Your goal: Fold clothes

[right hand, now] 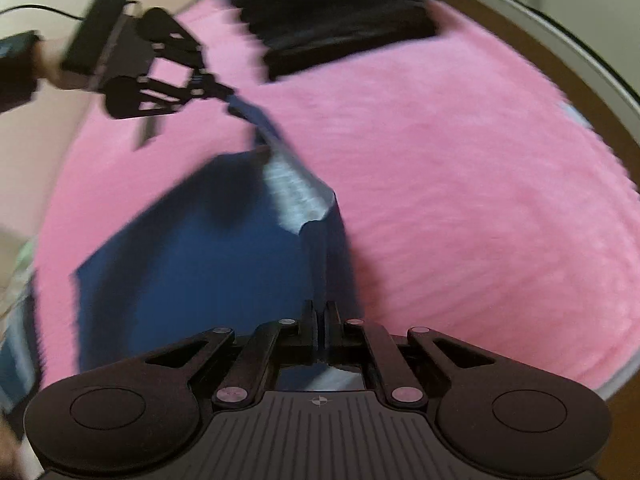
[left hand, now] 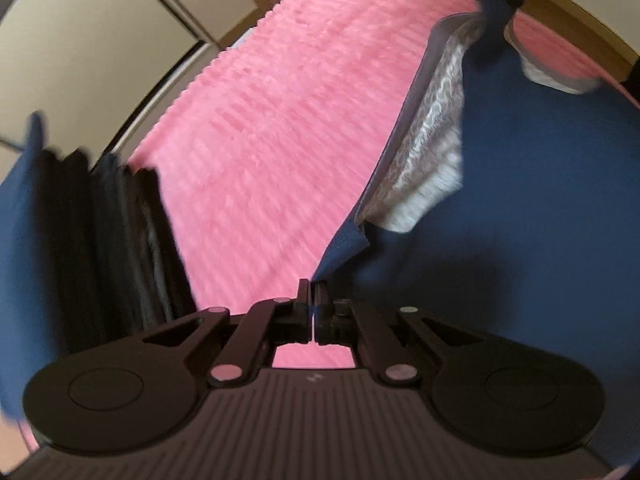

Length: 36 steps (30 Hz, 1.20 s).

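A: At the lower middle of the left wrist view, the left tool (left hand: pixel 311 294) has its two fingers pressed together, and a corner of the navy garment (left hand: pixel 540 240) is clamped between them.

B: And the right tool (right hand: pixel 319 316)?

A: Its fingers are also clenched, on another edge of the same navy garment (right hand: pixel 208 272). The cloth runs from between the fingers forward and to the left.

B: Where is the garment, then?

A: It is stretched between the two tools over the pink fluffy cover (left hand: pixel 280 120). In the right wrist view the left tool (right hand: pixel 230 94) is at the upper left, and the cloth goes up to its tips in a narrow strip. The lower part of the garment spreads wide on the pink fluffy cover (right hand: pixel 460 200). If all of it touches the cover, I cannot tell, because both pictures are blurred.

B: Is the inside of it visible?

A: Yes, a pale grey lining (left hand: pixel 428 128) shows where the edge is turned over. The same pale grey lining (right hand: pixel 298 196) is seen in the right view, near the middle.

B: Anything else around?

A: A pile of dark clothes (right hand: pixel 340 20) lies at the far side of the cover, well apart from the garment. Behind the left tool a person's hand (right hand: pixel 48 66) holds it.
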Each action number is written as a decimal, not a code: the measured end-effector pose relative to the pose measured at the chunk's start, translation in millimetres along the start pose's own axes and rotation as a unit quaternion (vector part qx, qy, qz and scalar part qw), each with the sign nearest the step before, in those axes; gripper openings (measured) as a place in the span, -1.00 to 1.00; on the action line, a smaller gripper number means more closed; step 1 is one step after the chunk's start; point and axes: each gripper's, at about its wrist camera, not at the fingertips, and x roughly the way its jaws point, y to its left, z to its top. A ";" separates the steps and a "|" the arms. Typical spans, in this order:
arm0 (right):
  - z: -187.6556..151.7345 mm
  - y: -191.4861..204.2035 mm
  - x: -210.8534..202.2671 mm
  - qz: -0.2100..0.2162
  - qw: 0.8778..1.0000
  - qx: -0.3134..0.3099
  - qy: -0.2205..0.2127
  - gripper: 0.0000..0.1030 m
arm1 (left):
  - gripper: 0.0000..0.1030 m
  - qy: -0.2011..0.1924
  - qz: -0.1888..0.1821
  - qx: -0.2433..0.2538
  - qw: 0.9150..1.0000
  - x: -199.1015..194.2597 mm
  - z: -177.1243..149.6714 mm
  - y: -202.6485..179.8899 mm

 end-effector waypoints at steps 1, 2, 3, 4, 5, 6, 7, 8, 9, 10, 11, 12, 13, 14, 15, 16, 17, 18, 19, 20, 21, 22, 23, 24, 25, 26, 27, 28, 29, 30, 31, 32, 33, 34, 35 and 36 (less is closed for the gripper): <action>-5.1 19.2 -0.7 0.013 1.000 -0.013 0.005 -0.99 | -1.00 0.001 0.008 -0.008 1.000 -16.6 -11.0 -14.0; -13.9 37.9 5.3 0.021 0.999 -0.023 0.013 -0.98 | -1.00 0.003 0.013 -0.016 1.000 -30.2 -21.6 -28.0; -22.6 56.7 11.3 0.028 0.999 -0.033 0.020 -0.98 | -1.00 0.006 0.019 -0.023 1.000 -43.7 -32.2 -42.0; -31.3 75.5 17.3 0.036 0.998 -0.043 0.028 -0.98 | -1.00 0.009 0.025 -0.031 0.999 -56.5 -43.7 -57.8; -40.0 94.2 23.2 0.044 0.997 -0.053 0.036 -0.98 | -1.00 0.014 0.029 -0.040 0.999 -67.7 -57.1 -76.8; -48.7 113.0 29.2 0.051 0.996 -0.062 0.043 -0.99 | -1.00 0.019 0.033 -0.048 0.998 -79.0 -70.5 -95.9; -57.4 131.8 35.2 0.059 0.994 -0.072 0.051 -0.99 | -1.00 0.024 0.037 -0.057 0.997 -90.2 -83.9 -115.0; -66.1 150.5 41.1 0.067 0.993 -0.082 0.058 -0.99 | -1.00 0.030 0.041 -0.066 0.997 -101.4 -97.3 -134.1; -74.8 169.3 47.1 0.074 0.991 -0.092 0.066 -0.99 | -1.00 0.035 0.045 -0.074 0.996 -111.1 -110.0 -152.6; -83.5 188.1 53.1 0.082 0.989 -0.101 0.073 -0.99 | -1.00 0.040 0.047 -0.081 0.995 -117.5 -121.6 -170.2; -92.2 206.8 59.1 0.090 0.986 -0.111 0.081 -0.99 | -1.00 0.046 0.049 -0.087 0.994 -123.6 -132.9 -188.1; -100.9 225.6 65.0 0.097 0.984 -0.121 0.089 -0.99 | -1.00 0.052 0.051 -0.089 0.993 -128.9 -143.9 -207.2; -109.6 244.4 71.0 0.105 0.981 -0.130 0.096 -0.99 | -1.00 0.057 0.054 -0.090 0.993 -133.7 -154.9 -226.0; -118.3 263.1 77.0 0.112 0.978 -0.140 0.103 -0.99 | -1.00 0.062 0.057 -0.093 0.992 -137.4 -165.4 -242.3; -126.1 279.3 84.1 0.118 0.976 -0.149 0.111 -0.99 | -1.00 0.066 0.059 -0.099 0.991 -139.7 -176.8 -258.6; -131.8 290.1 93.9 0.120 0.973 -0.157 0.118 -0.99 | -1.00 0.069 0.061 -0.107 0.990 -141.5 -188.3 -271.9; -137.5 300.8 103.6 0.123 0.971 -0.165 0.125 -0.99 | -1.00 0.072 0.063 -0.114 0.989 -143.0 -199.3 -285.4; -143.2 311.5 113.3 0.125 0.968 -0.172 0.131 -0.99 | -1.00 0.075 0.064 -0.122 0.988 -143.4 -209.4 -299.2; -148.9 321.8 122.4 0.126 0.966 -0.180 0.138 -0.99 | -1.00 0.077 0.065 -0.130 0.986 -143.5 -218.7 -312.4; -154.3 331.2 130.2 0.124 0.964 -0.187 0.143 -0.99 | -1.00 0.078 0.067 -0.137 0.985 -143.4 -226.5 -323.2; -158.7 339.1 137.3 0.121 0.963 -0.192 0.147 -0.99 | -1.00 0.080 0.070 -0.144 0.984 -142.7 -233.4 -332.0; -160.9 343.6 142.9 0.117 0.962 -0.196 0.150 -0.99 | -1.00 0.081 0.073 -0.152 0.982 -142.5 -239.9 -340.9; -163.0 348.1 148.5 0.113 0.961 -0.199 0.152 -0.99 | -1.00 0.082 0.076 -0.160 0.981 -142.4 -246.5 -349.7; -165.0 352.0 153.8 0.109 0.961 -0.202 0.154 -0.99 | -1.00 0.083 0.079 -0.169 0.979 -142.3 -252.9 -358.2; -166.8 354.7 158.7 0.107 0.961 -0.202 0.156 -0.99 | -1.00 0.083 0.082 -0.177 0.977 -142.3 -258.8 -365.7; -168.5 358.2 163.1 0.104 0.961 -0.202 0.158 -0.99 | -1.00 0.082 0.084 -0.185 0.976 -142.6 -263.7 -372.4; -170.0 363.0 166.3 0.101 0.960 -0.205 0.159 -0.99 | -1.00 0.081 0.086 -0.193 0.974 -143.0 -267.7 -378.6; -171.4 366.6 168.9 0.098 0.960 -0.210 0.160 -0.99 | -1.00 0.080 0.087 -0.204 0.972 -143.3 -271.4 -383.8; -172.8 369.0 171.8 0.094 0.959 -0.215 0.162 -0.99 | -1.00 0.076 0.088 -0.221 0.968 -143.4 -274.6 -386.7; -174.0 370.6 174.4 0.091 0.958 -0.219 0.164 -0.99 | -1.00 0.070 0.088 -0.246 0.963 -144.1 -278.3 -387.9; -174.9 370.6 175.7 0.087 0.957 -0.222 0.165 -0.99 | -1.00 0.059 0.089 -0.286 0.952 -145.9 -282.6 -385.4; -176.9 369.6 176.8 0.082 0.956 -0.225 0.167 -0.99 | -1.00 0.048 0.087 -0.327 0.940 -146.1 -287.0 -380.9; -179.0 368.6 177.9 0.077 0.956 -0.229 0.168 -0.99 | -1.00 0.036 0.080 -0.370 0.925 -142.9 -291.1 -372.5; -181.5 368.1 179.3 0.073 0.955 -0.233 0.169 -0.99 | -1.00 0.024 0.073 -0.412 0.908 -139.7 -295.3 -364.0; -185.0 368.7 181.2 0.069 0.954 -0.239 0.170 -0.98 | -0.98 0.013 0.065 -0.454 0.889 -136.5 -299.4 -355.6; -188.1 368.2 183.2 0.067 0.952 -0.244 0.171 -0.98 | -0.94 0.001 0.058 -0.494 0.868 -133.3 -303.6 -347.2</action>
